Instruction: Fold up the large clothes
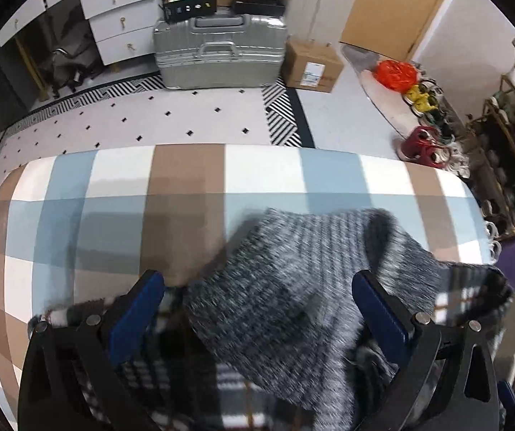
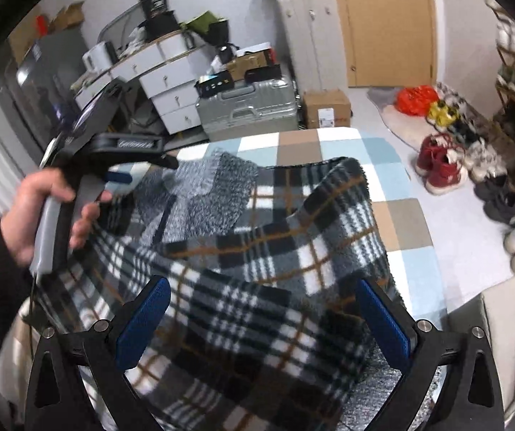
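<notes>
A large plaid fleece garment [image 2: 275, 222] with a grey knit inner side [image 1: 293, 269] lies rumpled on a table under a blue, brown and white checked cloth [image 1: 185, 186]. My left gripper [image 1: 259, 309] is open, its blue pads [image 1: 138, 316] wide apart over the grey knit, which is folded up over the plaid. My right gripper [image 2: 262, 316] is open too, above the plaid near the table's front edge, with nothing clamped. In the right wrist view a hand [image 2: 41, 208] holds the left gripper [image 2: 113, 179] at the garment's left side.
Beyond the table's far edge lies a patterned rug [image 1: 149, 115] with a silver suitcase [image 1: 217, 54], a cardboard box [image 1: 311, 64] and white drawers [image 1: 120, 18]. Shoes [image 2: 440, 165] and a shoe rack [image 1: 509, 143] line the floor on the right.
</notes>
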The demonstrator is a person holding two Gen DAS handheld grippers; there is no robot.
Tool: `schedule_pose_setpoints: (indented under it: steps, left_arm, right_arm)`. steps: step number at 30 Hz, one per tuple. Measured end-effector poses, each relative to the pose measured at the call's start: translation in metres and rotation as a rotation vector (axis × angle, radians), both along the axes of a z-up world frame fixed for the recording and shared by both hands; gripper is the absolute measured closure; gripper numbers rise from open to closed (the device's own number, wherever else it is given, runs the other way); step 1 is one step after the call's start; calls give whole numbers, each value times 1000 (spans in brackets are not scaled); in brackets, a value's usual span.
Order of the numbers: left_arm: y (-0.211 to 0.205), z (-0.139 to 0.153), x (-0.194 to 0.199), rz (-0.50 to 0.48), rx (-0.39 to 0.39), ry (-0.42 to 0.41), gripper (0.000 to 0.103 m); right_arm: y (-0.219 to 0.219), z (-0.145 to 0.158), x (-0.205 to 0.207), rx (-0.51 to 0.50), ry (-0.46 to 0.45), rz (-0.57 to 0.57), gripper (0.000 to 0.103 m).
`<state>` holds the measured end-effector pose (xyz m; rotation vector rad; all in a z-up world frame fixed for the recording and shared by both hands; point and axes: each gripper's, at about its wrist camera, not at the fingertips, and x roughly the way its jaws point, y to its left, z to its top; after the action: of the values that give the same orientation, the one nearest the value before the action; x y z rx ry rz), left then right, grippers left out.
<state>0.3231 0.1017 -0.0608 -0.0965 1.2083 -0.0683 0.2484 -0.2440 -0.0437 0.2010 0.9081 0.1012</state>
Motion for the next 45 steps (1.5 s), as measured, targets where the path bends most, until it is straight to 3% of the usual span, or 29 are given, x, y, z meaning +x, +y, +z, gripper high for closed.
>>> schedule_pose_setpoints:
  steps: [2,3,6,8,9,14,16,20,24,31,36,42,45]
  left_arm:
    - [4,0,-2,1,-31,6,25]
    - [4,-1,1,-7,-44,13,42]
    - [0,-4,4,-27,-8,13,59]
    - [-1,-2,3,-40,2,-6,75]
    - [0,0,0,-45,-17,-20,91]
    - [11,15,-15,-60,-53,-60,95]
    - [14,18,-20,-96,-103,-45,96]
    - [22,29,-46,-155,-165,-96,97]
    - [24,28,-53,-184,-187,-102,97]
    - [27,19,-51,-210,-239,-111,97]
    - [28,18,-53,-246,-250,-116,97]
    - [32,10,-47,-283,-280,-103,97]
    - [36,8,-46,-282,-295,-105,97]
  right_arm:
    - [4,-2,-3,-2,-4,24,0]
    - [6,-2,-5,-2,-3,30,0]
    - [12,-5,-10,-3,0,41,0]
    - [14,-6,-12,-19,14,48,0]
    - [15,-6,-13,-26,19,54,0]
    - [13,11,-16,-61,-1,56,0]
    - [12,19,-12,-63,-10,57,0]
    - [11,36,2,-64,-45,40,0]
    - [21,43,30,-133,-47,47,0]
    - [41,18,109,-113,56,66,0]
    - [71,-12,164,-261,159,148,1]
    - [87,-34,199,-336,186,195,4]
    - [94,-44,208,-346,210,238,23]
